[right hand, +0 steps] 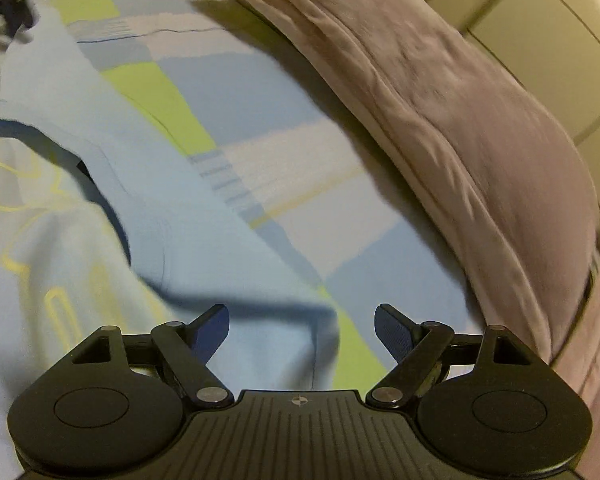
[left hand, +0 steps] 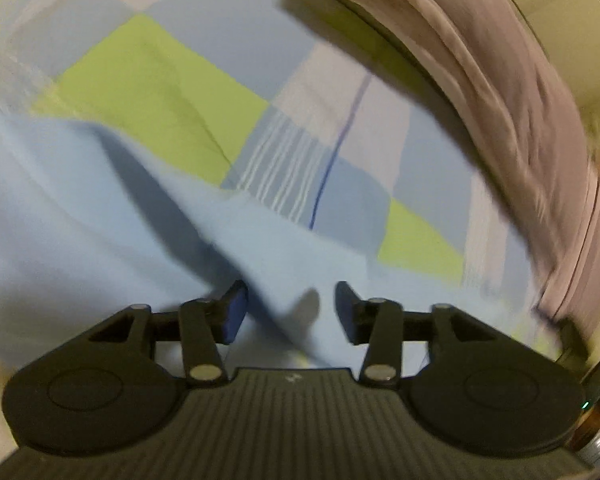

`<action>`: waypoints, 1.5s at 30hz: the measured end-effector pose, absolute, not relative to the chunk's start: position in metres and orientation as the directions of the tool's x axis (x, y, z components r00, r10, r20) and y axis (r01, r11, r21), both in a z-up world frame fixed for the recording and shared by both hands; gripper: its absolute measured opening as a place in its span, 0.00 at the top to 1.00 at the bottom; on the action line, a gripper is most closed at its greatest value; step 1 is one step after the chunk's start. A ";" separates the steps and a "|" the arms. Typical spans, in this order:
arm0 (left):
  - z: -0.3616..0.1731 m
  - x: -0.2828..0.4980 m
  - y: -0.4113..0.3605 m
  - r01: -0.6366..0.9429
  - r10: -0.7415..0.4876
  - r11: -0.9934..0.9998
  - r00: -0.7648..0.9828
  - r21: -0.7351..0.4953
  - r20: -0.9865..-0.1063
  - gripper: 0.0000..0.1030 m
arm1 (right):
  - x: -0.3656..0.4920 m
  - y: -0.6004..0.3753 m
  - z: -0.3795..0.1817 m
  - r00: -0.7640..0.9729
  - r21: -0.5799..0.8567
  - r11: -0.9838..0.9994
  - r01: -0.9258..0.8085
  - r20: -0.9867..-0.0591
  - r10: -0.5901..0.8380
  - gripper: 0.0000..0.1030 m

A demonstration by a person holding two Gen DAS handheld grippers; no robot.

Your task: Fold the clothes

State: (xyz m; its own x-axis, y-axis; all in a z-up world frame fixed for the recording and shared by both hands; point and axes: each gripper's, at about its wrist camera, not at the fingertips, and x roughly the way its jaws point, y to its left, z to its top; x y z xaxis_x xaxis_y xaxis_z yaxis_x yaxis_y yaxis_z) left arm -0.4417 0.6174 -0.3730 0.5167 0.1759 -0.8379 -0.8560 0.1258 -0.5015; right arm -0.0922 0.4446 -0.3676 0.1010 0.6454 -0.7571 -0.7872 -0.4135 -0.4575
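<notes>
I'm working over a bed with a checked sheet [left hand: 160, 76] in blue, green and white, a mauve quilt [right hand: 440, 92] bunched along its far side. The light blue shirt [right hand: 148, 200] with a yellow print lies rumpled on the sheet, one flap raised. My left gripper [left hand: 288, 312] has its fingers wide around a ridge of cloth; my right gripper [right hand: 302, 332] is wide too, over the hem. I judge the folding barely begun.
</notes>
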 end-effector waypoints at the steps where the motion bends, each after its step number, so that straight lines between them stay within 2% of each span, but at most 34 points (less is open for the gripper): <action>1: -0.377 -0.441 0.623 -0.851 0.168 0.111 0.525 -0.513 -0.834 0.80 | -0.093 0.448 -0.372 0.086 -0.461 -0.441 -0.770 -0.760 0.644 0.20; 2: -0.380 -0.440 0.628 -0.846 0.161 0.096 0.533 -0.525 -0.830 0.97 | -0.094 0.451 -0.376 0.067 -0.462 -0.475 -0.749 -0.766 0.639 0.32; 3: -0.379 -0.438 0.632 -0.846 0.162 0.108 0.533 -0.522 -0.831 0.98 | -0.094 0.455 -0.378 0.036 -0.439 -0.514 -0.737 -0.785 0.618 0.47; 4: -0.378 -0.436 0.636 -0.847 0.164 0.122 0.532 -0.518 -0.831 0.98 | -0.092 0.462 -0.379 0.010 -0.399 -0.536 -0.744 -0.808 0.589 0.94; 5: -0.372 -0.434 0.640 -0.846 0.180 0.143 0.533 -0.514 -0.827 0.99 | -0.088 0.467 -0.376 -0.008 -0.366 -0.527 -0.767 -0.816 0.578 0.99; 9: -0.339 -0.419 0.673 -0.817 0.283 0.225 0.576 -0.531 -0.767 0.99 | -0.049 0.498 -0.337 -0.115 -0.177 -0.373 -0.911 -0.760 0.640 0.99; 12: -0.324 -0.401 0.708 -0.796 0.338 0.226 0.604 -0.561 -0.722 0.95 | -0.017 0.535 -0.321 -0.068 -0.025 -0.128 -0.991 -0.737 0.673 0.99; 13: -0.326 -0.394 0.716 -0.798 0.329 0.200 0.601 -0.568 -0.728 0.94 | -0.004 0.549 -0.320 -0.071 0.069 -0.029 -0.997 -0.752 0.655 0.92; 14: -0.329 -0.388 0.725 -0.800 0.320 0.174 0.598 -0.575 -0.735 0.92 | 0.006 0.557 -0.320 -0.075 0.138 0.050 -0.989 -0.766 0.639 0.78; 16: -0.330 -0.383 0.720 -0.817 0.327 0.173 0.574 -0.549 -0.751 0.88 | 0.022 0.565 -0.322 -0.078 0.240 0.187 -0.953 -0.786 0.614 0.57; 17: -0.331 -0.386 0.711 -0.824 0.326 0.183 0.565 -0.536 -0.758 0.77 | 0.025 0.562 -0.319 -0.070 0.255 0.213 -0.943 -0.777 0.625 0.53; 18: -0.332 -0.390 0.701 -0.830 0.324 0.193 0.557 -0.523 -0.765 0.59 | 0.026 0.552 -0.316 -0.057 0.257 0.222 -0.941 -0.765 0.642 0.51; 19: -0.332 -0.394 0.692 -0.836 0.322 0.203 0.548 -0.510 -0.772 0.55 | 0.025 0.540 -0.314 -0.053 0.261 0.232 -0.937 -0.762 0.645 0.47; 22: -0.345 -0.424 0.655 -0.843 0.272 0.172 0.538 -0.510 -0.798 0.57 | 0.022 0.487 -0.317 -0.087 0.312 0.253 -0.916 -0.769 0.633 0.47; 24: -0.352 -0.441 0.629 -0.844 0.235 0.159 0.536 -0.512 -0.811 0.65 | 0.017 0.441 -0.321 -0.121 0.343 0.260 -0.903 -0.782 0.611 0.48; 26: -0.355 -0.456 0.596 -0.851 0.203 0.165 0.524 -0.499 -0.827 0.68 | 0.008 0.394 -0.324 -0.127 0.345 0.282 -0.895 -0.803 0.582 0.48; 34: -0.365 -0.506 0.467 -0.905 0.123 0.112 0.423 -0.411 -0.898 0.63 | -0.032 0.239 -0.337 -0.200 0.414 0.480 -0.773 -0.878 0.436 0.47; 38: -0.369 -0.525 0.428 -0.928 0.133 0.088 0.370 -0.361 -0.919 0.59 | -0.035 0.215 -0.350 -0.269 0.512 0.533 -0.674 -0.842 0.468 0.47; 41: -0.377 -0.536 0.414 -0.924 0.145 0.042 0.381 -0.379 -0.913 0.57 | -0.036 0.208 -0.363 -0.298 0.569 0.558 -0.604 -0.811 0.503 0.47; 44: -0.380 -0.530 0.408 -0.918 0.194 0.043 0.396 -0.395 -0.898 0.49 | -0.039 0.207 -0.372 -0.306 0.636 0.561 -0.530 -0.760 0.573 0.47; 45: -0.380 -0.526 0.407 -0.915 0.199 0.062 0.402 -0.398 -0.894 0.60 | -0.042 0.209 -0.373 -0.313 0.648 0.556 -0.520 -0.751 0.582 0.48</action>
State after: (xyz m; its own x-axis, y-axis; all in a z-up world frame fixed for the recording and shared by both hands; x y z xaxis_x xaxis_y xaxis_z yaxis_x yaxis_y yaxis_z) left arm -0.5256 0.4070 -0.3796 0.4019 0.1985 -0.8939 -0.9154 0.0625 -0.3977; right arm -0.0417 0.2085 -0.3732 -0.3130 0.5817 -0.7508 -0.5202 0.5563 0.6480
